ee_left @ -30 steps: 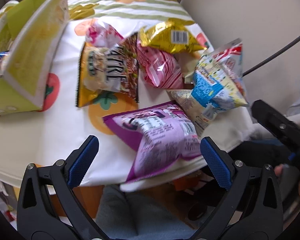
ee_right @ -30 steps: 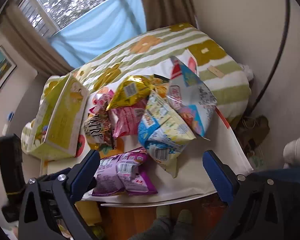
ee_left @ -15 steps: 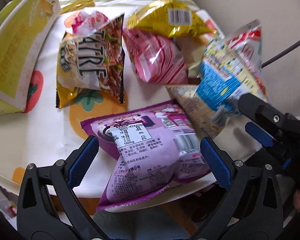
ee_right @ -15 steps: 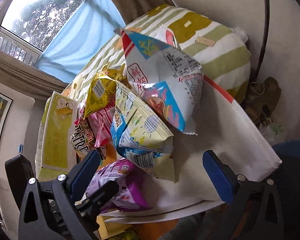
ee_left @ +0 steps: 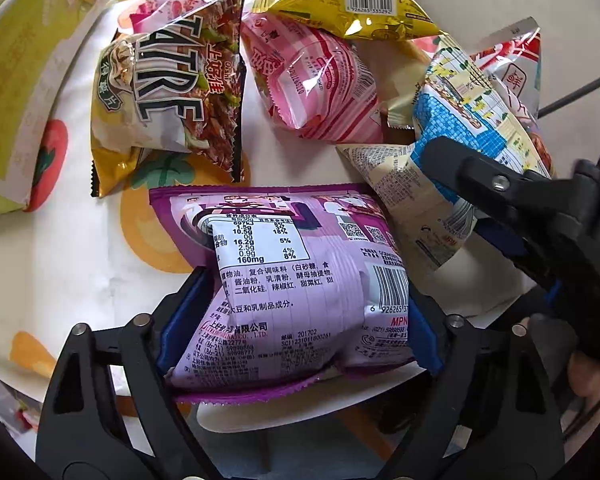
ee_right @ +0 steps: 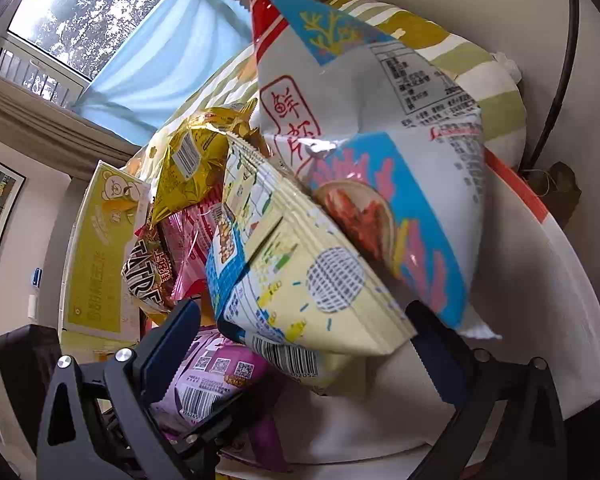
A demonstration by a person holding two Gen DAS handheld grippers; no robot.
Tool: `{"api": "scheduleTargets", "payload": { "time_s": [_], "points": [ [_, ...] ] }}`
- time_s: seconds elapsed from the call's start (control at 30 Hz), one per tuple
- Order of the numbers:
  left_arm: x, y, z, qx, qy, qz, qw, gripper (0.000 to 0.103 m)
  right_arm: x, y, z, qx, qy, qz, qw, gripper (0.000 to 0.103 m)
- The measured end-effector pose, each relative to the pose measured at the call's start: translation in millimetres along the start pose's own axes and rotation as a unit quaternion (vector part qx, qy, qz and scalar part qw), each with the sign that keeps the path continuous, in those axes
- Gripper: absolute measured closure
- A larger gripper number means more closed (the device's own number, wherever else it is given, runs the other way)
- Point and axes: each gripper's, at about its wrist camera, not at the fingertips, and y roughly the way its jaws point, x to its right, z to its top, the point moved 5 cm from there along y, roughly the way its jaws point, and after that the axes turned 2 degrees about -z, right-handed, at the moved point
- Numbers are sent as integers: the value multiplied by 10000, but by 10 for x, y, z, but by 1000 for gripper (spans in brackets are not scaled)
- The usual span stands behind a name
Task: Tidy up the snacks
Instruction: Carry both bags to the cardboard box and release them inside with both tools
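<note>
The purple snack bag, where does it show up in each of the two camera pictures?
Left wrist view: the purple snack bag fills the lower middle, squeezed between the left gripper fingers.
Right wrist view: it peeks out at lower left, under the yellow-and-blue bag.
Shared landmark: the gold foil bag with a barcode.
</note>
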Motion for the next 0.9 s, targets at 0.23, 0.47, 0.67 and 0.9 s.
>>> {"api": "scheduleTargets", "payload": {
  "time_s": [0.23,0.47,0.67,0.9],
  "points": [
    [-48,-84,-20,52,152,78,9998,23,-44,97,-25,-38,-137,-34,9999,22],
    [-145,-227,-52,126,158,76,9998,25,-115,43,-50,-24,-325,-106,9994,35],
    [-160,-392,-124,264,132,69,9995,25,-194,-80,-97,34,-503,-124,9987,37],
    [-198,-727,-172,565,62,92,9983,26,-363,-342,-132,114,-679,-43,9976,38]
  ]
}}
